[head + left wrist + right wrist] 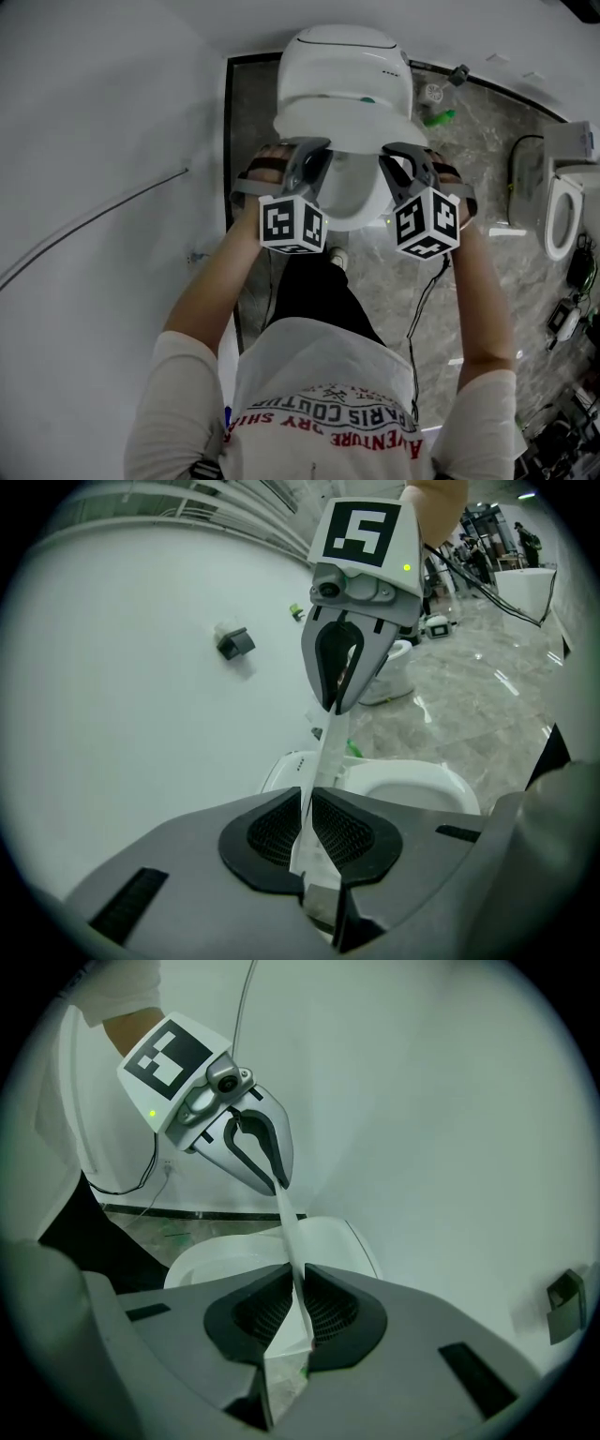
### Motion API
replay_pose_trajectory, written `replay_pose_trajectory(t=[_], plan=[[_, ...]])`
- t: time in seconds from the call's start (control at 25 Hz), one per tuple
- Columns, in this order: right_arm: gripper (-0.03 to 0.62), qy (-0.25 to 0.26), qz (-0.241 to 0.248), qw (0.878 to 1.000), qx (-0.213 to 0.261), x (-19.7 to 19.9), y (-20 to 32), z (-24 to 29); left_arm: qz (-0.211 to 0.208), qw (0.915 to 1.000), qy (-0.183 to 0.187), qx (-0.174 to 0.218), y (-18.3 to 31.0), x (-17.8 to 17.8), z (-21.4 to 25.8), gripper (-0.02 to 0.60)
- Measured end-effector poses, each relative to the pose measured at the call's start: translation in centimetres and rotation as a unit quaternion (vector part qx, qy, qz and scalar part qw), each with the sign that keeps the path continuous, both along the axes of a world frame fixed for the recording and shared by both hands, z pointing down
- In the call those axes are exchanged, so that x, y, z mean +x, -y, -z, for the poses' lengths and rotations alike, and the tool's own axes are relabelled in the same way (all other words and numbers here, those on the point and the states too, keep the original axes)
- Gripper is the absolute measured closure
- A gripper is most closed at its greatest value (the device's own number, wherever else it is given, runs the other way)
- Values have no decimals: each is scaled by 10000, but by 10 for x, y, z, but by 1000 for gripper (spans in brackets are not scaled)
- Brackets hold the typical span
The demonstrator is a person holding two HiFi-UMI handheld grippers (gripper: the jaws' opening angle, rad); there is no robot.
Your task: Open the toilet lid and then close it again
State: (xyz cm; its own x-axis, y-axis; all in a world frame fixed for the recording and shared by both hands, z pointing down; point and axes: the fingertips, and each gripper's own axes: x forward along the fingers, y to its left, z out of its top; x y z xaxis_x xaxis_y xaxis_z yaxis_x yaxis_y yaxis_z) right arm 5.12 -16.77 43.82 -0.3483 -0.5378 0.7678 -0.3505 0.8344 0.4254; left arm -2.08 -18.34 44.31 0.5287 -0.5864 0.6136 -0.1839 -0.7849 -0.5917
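Nearest the head camera, a white printed shirt is cut off by the bottom edge. Both forearms are stretched forward side by side, and the hands are largely covered by the marker cubes.

The left gripper [315,150] and the right gripper [396,157] are pointed forward and down, each angled slightly inward. From above, their fingertips are lost under the rim of the toilet lid [342,124], so the grip is read from the gripper views.

In the left gripper view, the left gripper [307,806] is seen clamped on the lid [328,747]. Only a thin white edge shows between the ribbed pads, so the lid's face cannot be made out. The same strip runs up into the closed jaws of the right gripper [342,682] opposite.

In the right gripper view, the right gripper [298,1286] is likewise shut on the lid edge [291,1227], with the left gripper [267,1162] pinching its far end.

The lid is held partly raised over the bowl [354,192], and the hinge is hidden behind it. The white toilet body [342,61] stands against the wall.

Farther right, a green bottle [439,118] lies on the marble floor [487,169]. A second toilet [562,217] is partly cut off by the frame.
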Motion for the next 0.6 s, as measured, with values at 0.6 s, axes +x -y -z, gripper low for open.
replay_pose_trajectory(t=[0.6], plan=[[572, -322, 191, 9985, 398, -12, -105, -77, 309, 9991, 19, -292, -102, -12, -76, 514]])
